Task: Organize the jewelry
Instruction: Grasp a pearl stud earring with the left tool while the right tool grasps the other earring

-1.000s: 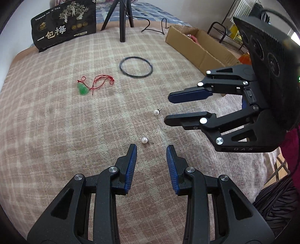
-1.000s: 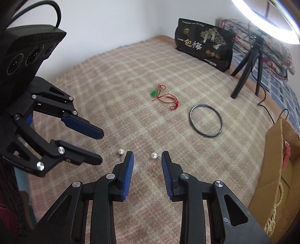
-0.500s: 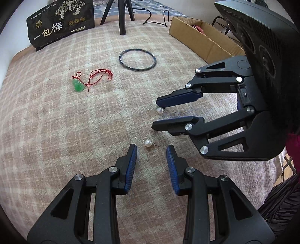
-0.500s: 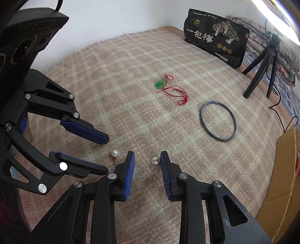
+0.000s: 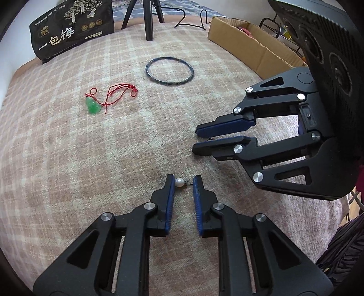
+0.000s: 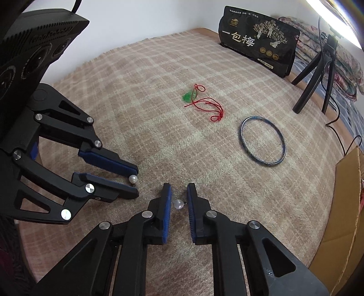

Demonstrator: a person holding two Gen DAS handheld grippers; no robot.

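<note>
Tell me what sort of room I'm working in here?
Most likely a bedroom at home, set up for filming: the work surface looks like a bed under a checked blanket, patterned bedding is piled at the far end, and a small tripod stands there.

A beige and pink checked blanket (image 5: 68, 159) covers the bed from edge to edge. At its far end a black pouch (image 5: 72, 29) with white Chinese characters, pale tree drawings and small gold medallions stands upright. Just beside it the black legs of a small tripod (image 5: 149, 20) rest on the blanket, and a black cable (image 5: 191, 21) loops across the cloth behind them. An open brown cardboard box (image 5: 250, 49) sits along the blanket's edge, with something red inside it. In the right wrist view, folded patterned bedding (image 6: 348, 61) lies behind the tripod, under a bright curved light (image 6: 334, 25).
</note>
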